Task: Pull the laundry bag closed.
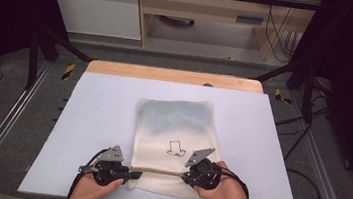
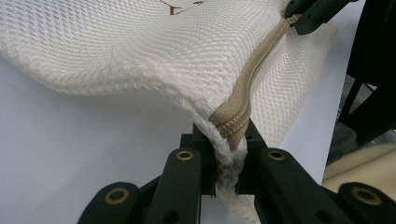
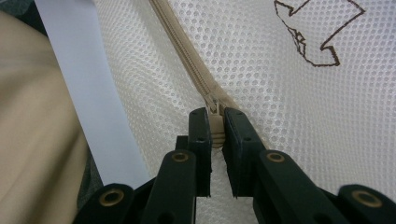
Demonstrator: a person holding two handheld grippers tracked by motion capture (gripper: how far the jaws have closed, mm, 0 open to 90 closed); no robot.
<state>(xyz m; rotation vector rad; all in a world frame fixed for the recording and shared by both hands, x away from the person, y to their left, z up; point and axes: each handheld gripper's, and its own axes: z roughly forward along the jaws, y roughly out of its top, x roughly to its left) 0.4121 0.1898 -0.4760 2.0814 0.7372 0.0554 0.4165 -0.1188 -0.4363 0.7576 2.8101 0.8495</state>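
A white mesh bag [image 1: 176, 124] lies flat in the middle of the pale table [image 1: 96, 120], with a small drawn figure [image 3: 317, 32] on it. A beige zipper [image 2: 243, 98] runs along its near edge. My left gripper [image 1: 134, 174] is at the bag's near left corner, and in the left gripper view its jaws [image 2: 227, 144] are shut on the mesh edge at the zipper's end. My right gripper [image 1: 186, 177] is at the right end of the zipper. Its jaws [image 3: 215, 123] are shut on the beige zipper pull [image 3: 215, 133].
The table's front edge lies just under both hands. A wooden strip [image 1: 174, 75] borders its far side. Dark frame posts [image 1: 34, 53] and cables [image 1: 303, 159] flank the table. A beige sleeve [image 3: 32, 130] sits close beside the right gripper.
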